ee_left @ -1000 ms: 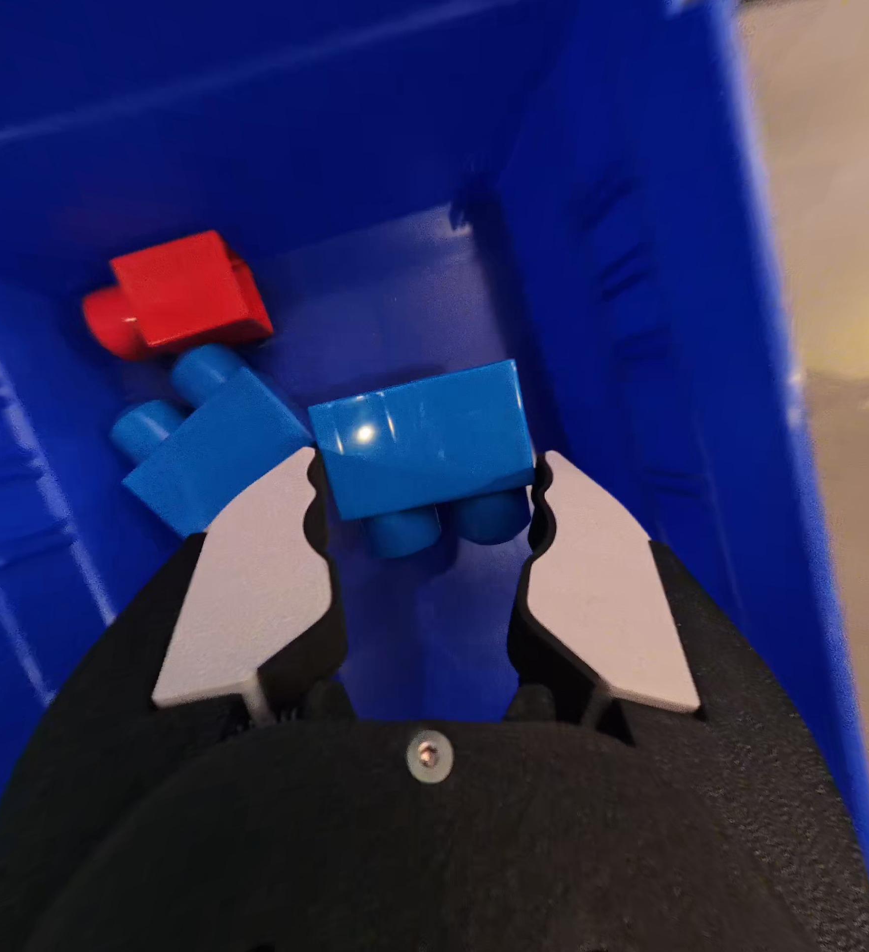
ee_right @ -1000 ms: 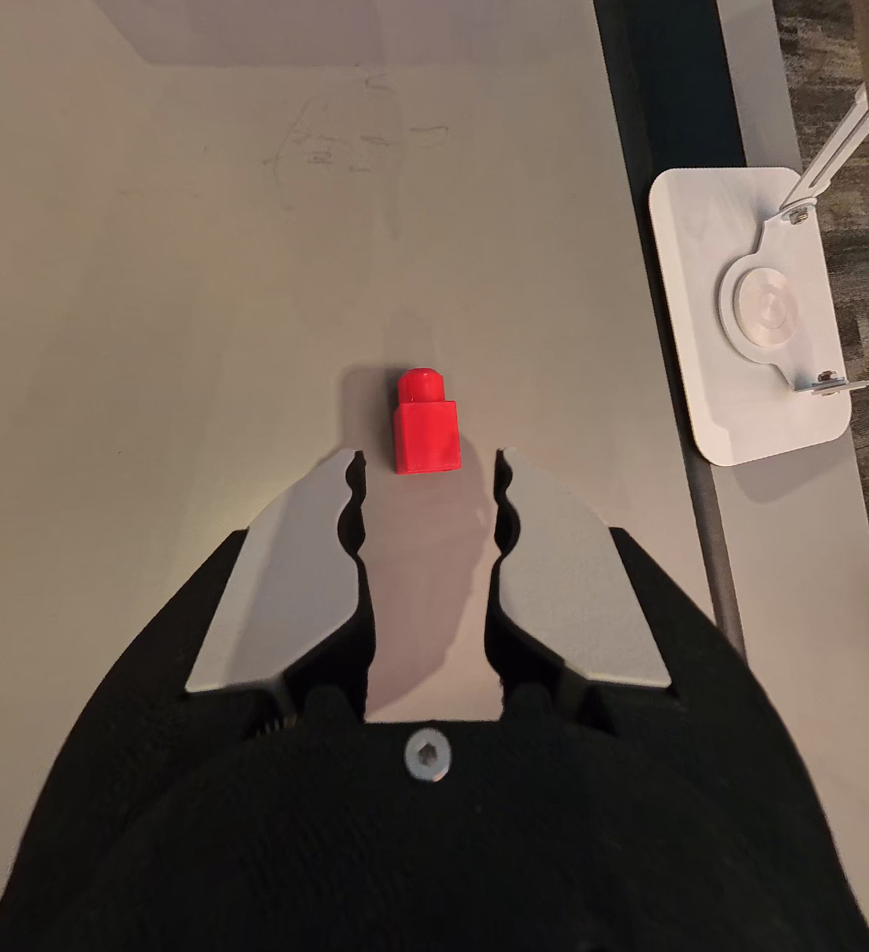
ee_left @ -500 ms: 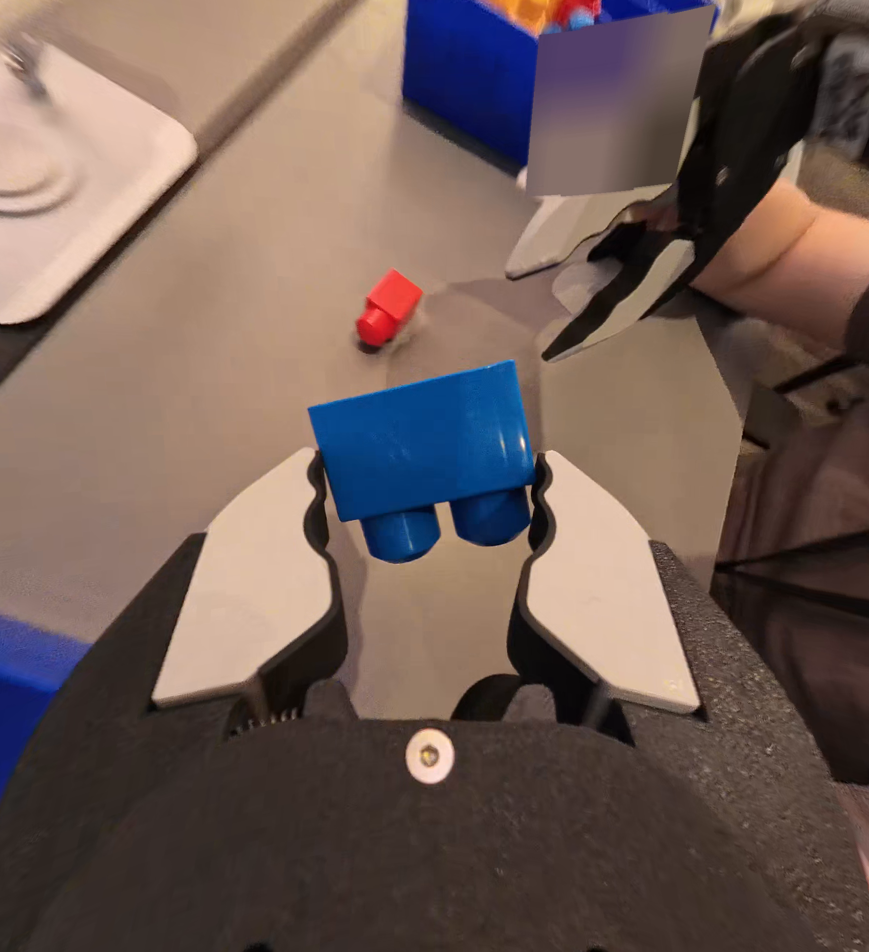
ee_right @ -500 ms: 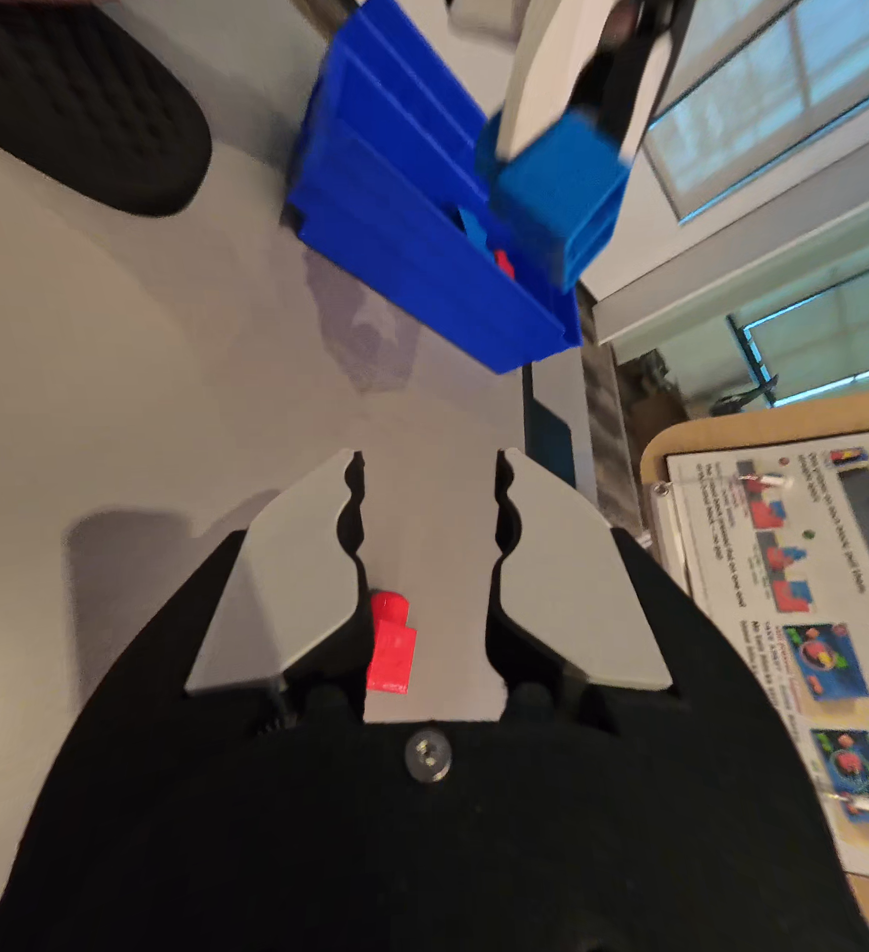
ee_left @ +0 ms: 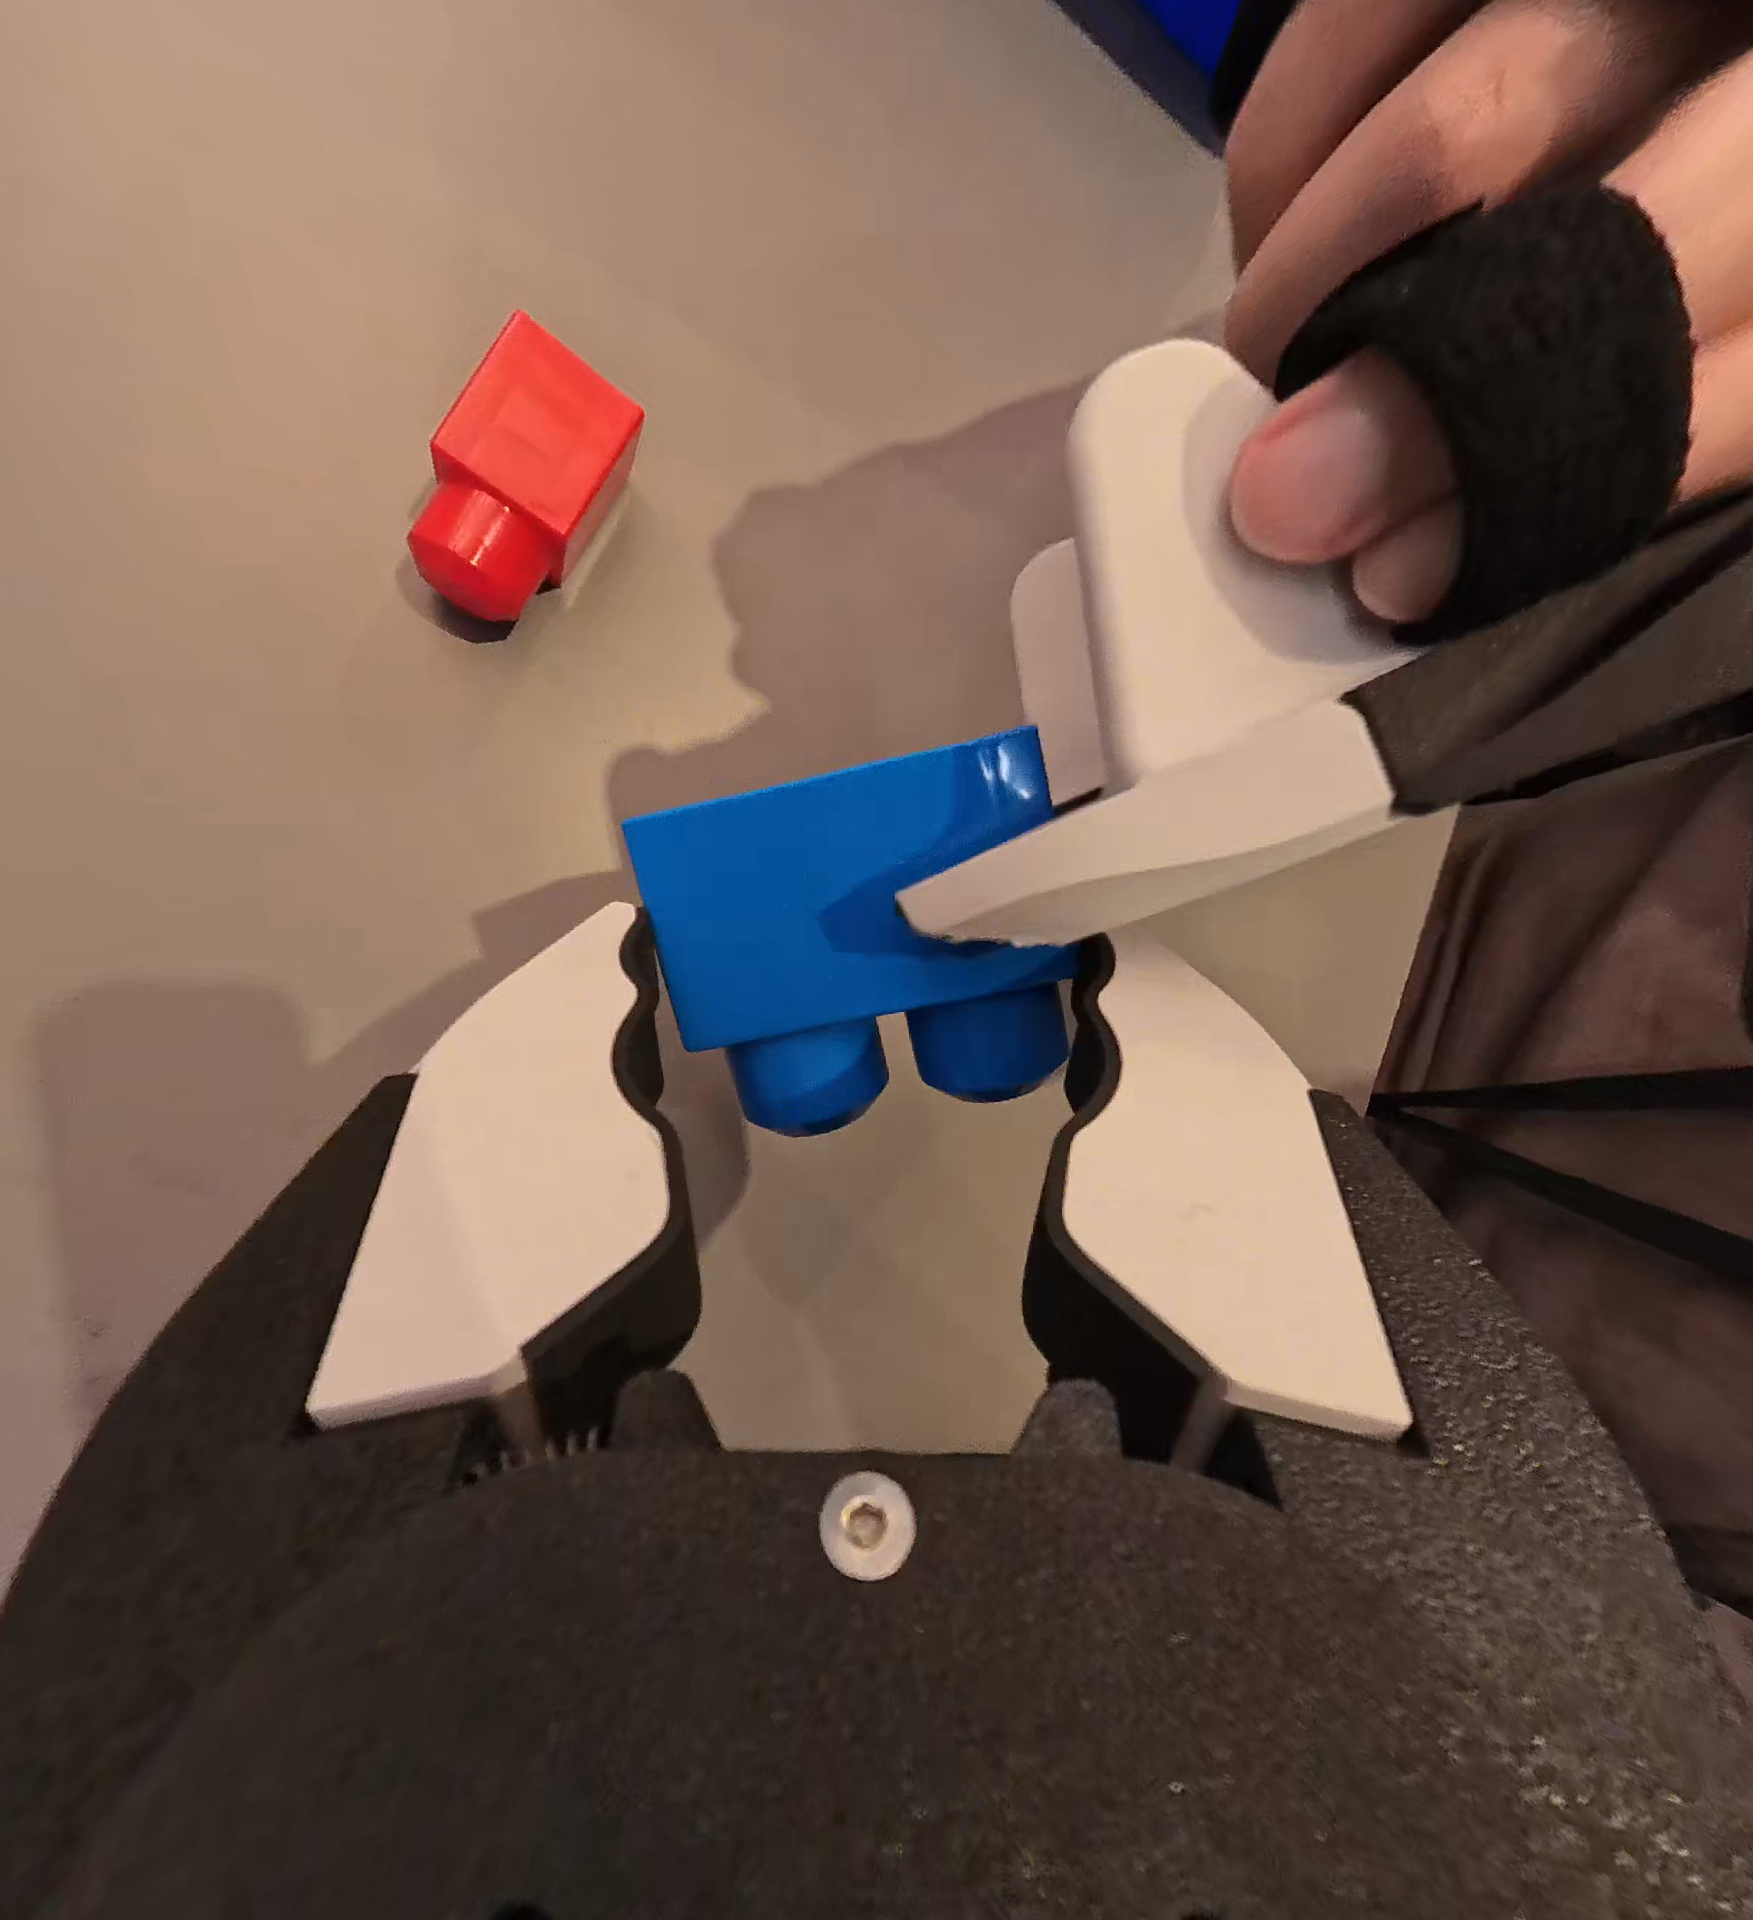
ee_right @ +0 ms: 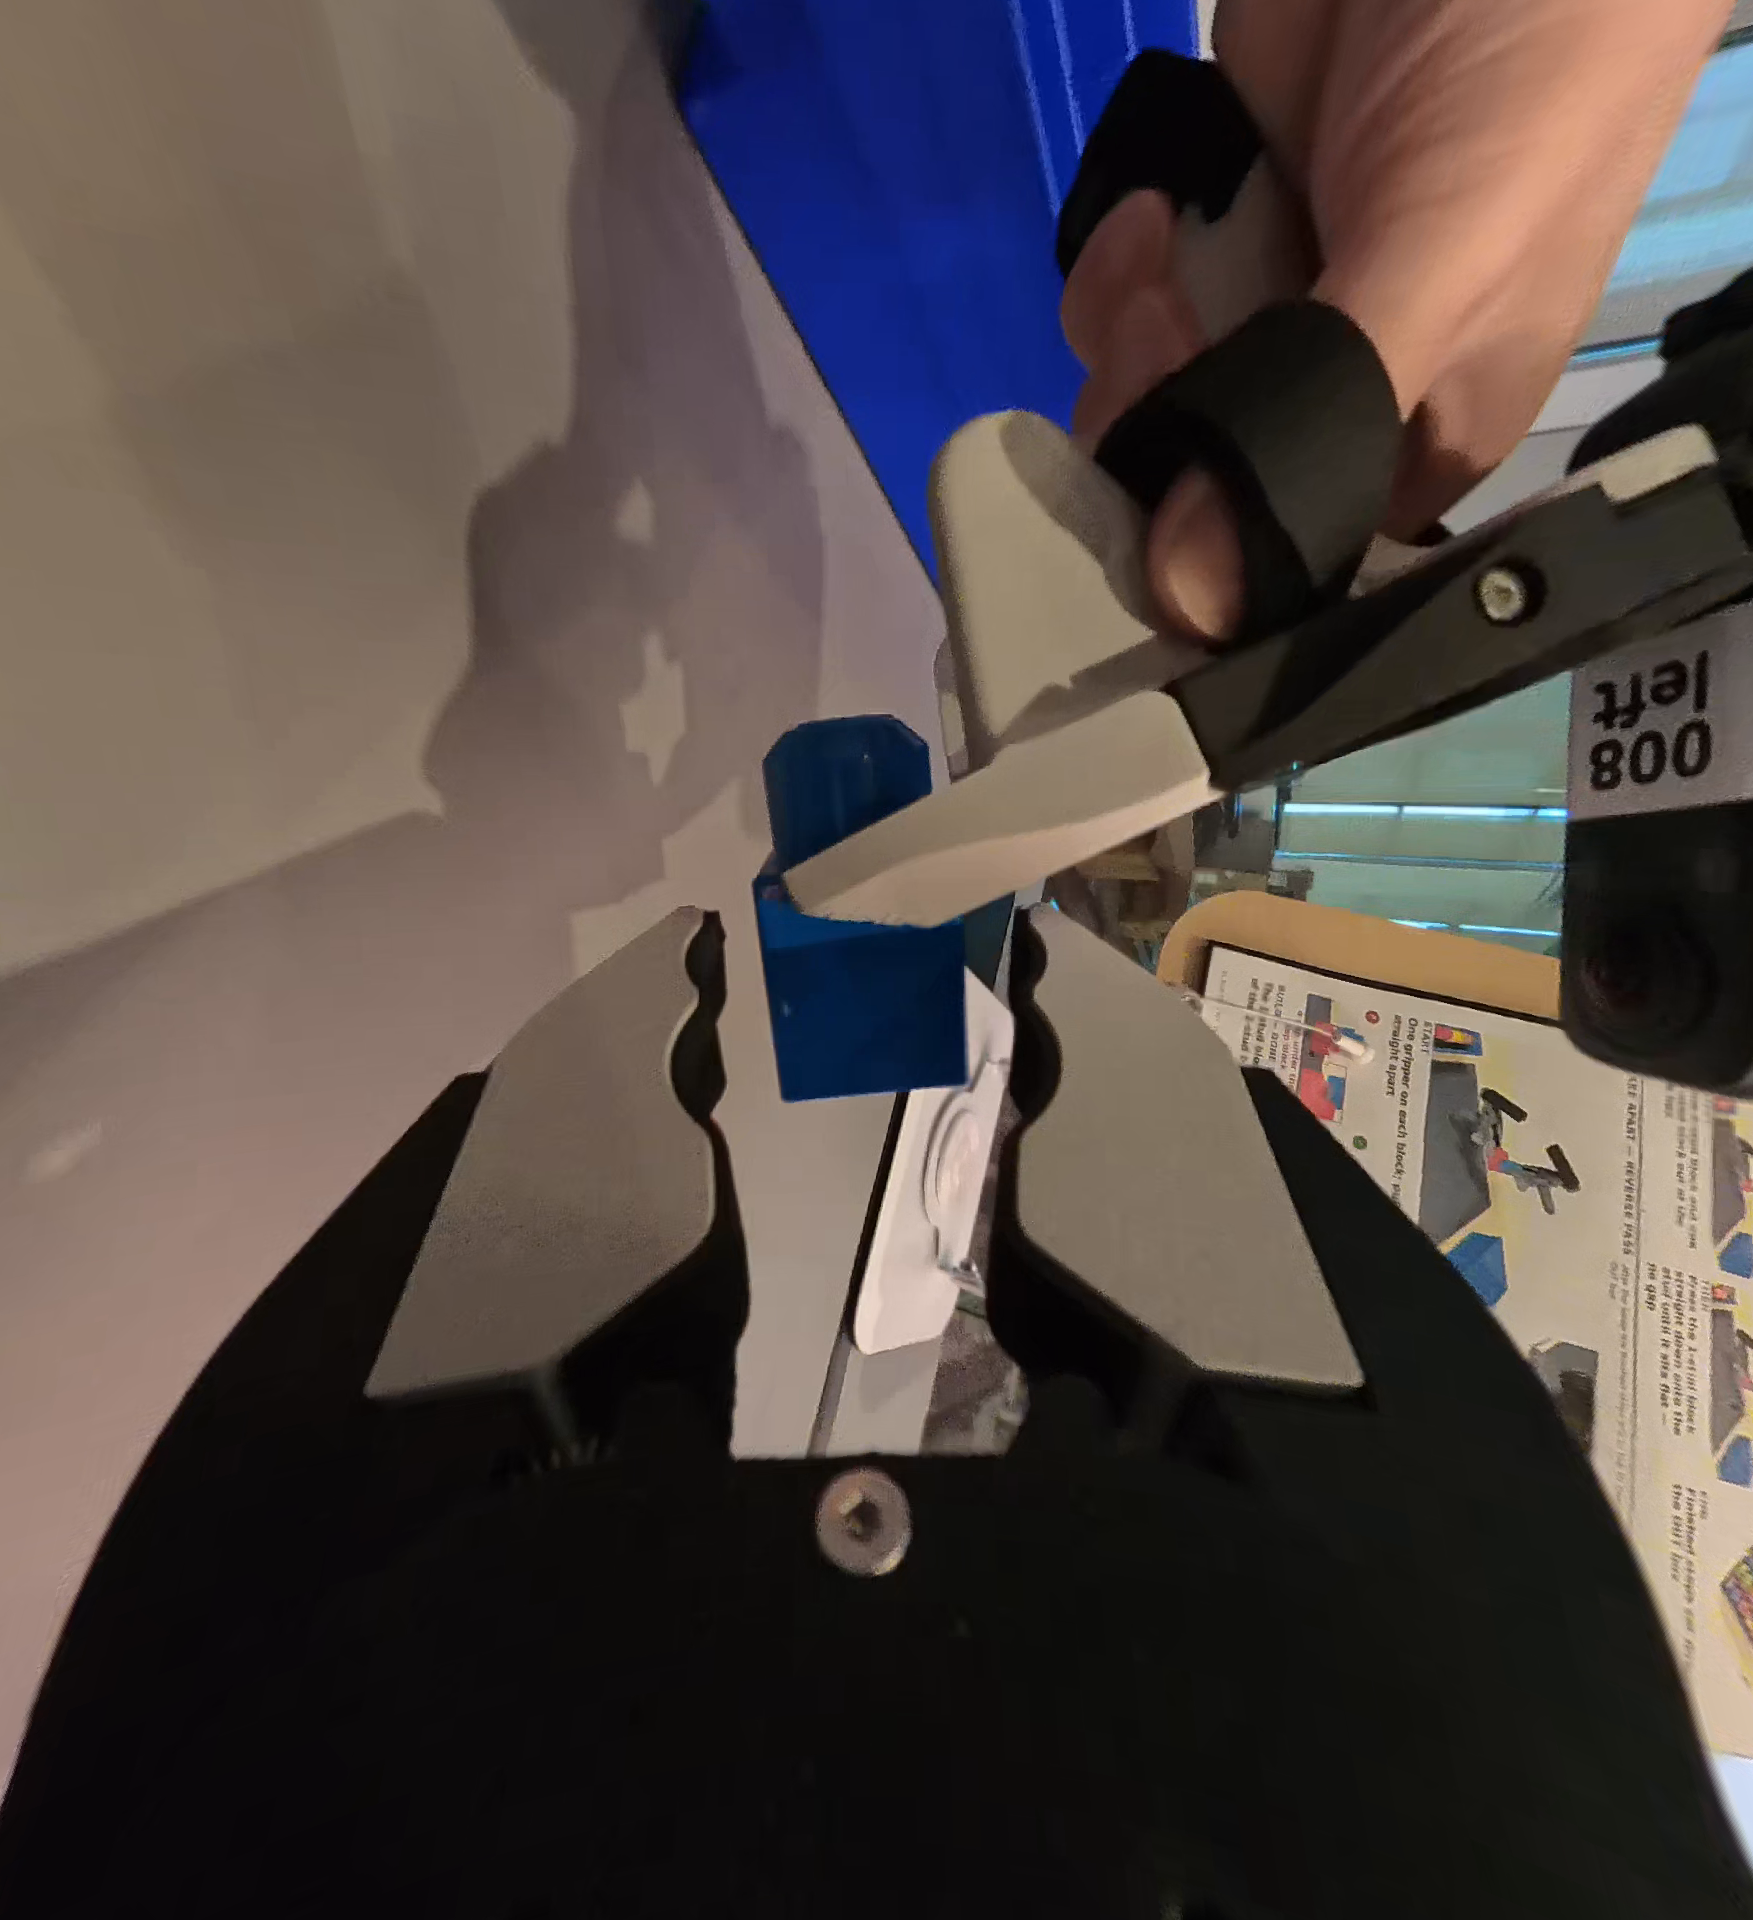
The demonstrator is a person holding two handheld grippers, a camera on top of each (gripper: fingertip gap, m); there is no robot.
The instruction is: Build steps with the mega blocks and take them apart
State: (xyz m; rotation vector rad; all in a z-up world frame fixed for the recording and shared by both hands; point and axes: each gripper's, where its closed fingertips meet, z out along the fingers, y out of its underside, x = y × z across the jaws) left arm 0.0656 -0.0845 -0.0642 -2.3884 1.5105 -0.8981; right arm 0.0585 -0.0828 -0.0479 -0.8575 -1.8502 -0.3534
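Each gripper we hold, left (ee_left: 867, 951) and right (ee_right: 867, 935), has a textured black body, two pale grey fingers with wavy inner edges, and one silver hex screw at the centre. Black fabric loops wrap our fingers on pale triggers.

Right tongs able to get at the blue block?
Likely yes: right tongs are open with the blue block between their tips; left tongs grip its ends, leaving broad faces free.

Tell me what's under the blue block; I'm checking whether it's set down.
Bare grey table and the block's shadow show below the blue block, held by the left gripper. A finger of the right gripper covers its right part; whether it touches the table cannot be told.
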